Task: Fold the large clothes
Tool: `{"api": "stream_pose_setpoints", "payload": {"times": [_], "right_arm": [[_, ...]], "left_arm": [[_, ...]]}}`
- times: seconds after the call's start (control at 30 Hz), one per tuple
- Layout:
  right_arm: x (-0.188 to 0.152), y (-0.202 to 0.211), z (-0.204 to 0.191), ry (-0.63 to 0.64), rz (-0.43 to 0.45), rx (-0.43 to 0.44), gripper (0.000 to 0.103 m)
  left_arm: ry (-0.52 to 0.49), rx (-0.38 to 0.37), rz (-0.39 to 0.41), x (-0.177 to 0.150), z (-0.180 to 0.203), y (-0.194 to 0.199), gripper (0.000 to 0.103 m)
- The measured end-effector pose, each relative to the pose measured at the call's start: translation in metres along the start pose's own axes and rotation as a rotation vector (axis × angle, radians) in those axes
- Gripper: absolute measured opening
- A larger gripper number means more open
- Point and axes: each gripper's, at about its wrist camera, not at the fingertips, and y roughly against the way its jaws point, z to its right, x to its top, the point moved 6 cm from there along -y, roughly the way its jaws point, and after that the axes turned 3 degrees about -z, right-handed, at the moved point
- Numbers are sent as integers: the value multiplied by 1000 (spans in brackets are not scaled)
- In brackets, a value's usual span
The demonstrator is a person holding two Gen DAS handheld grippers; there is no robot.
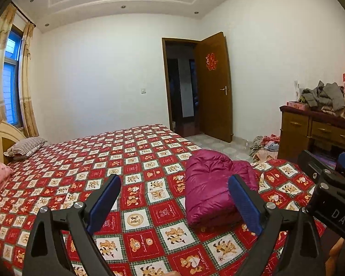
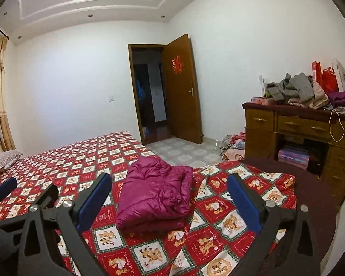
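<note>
On the red bear-print bedspread (image 2: 149, 248) lies one folded magenta down jacket (image 2: 156, 195), near the bed's foot corner. Both grippers hang above it, apart from it: the left gripper (image 1: 174, 197) and the right gripper (image 2: 170, 197) each have jaws spread wide with nothing between them. "DAS" shows on the right gripper's body in the left view. One striped pillow (image 1: 26, 148) rests by the headboard; one open door (image 2: 181, 87) bears one red paper emblem.
</note>
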Motion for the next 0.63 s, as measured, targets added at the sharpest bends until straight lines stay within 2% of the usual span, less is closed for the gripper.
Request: {"api": "stream_pose_setpoints", "payload": {"times": [0.17,0.3,0.63], "right_arm": [[1,0,4,-5,7,-10,102],[2,-2,6,-9,4,-10,102],[1,1,7,-12,0,-12,102]], "left_arm": [[24,16,-2,3,-6,-1,96],[45,53,35,7,-12,3,96],[46,35,37,10,-15,8,96]]}}
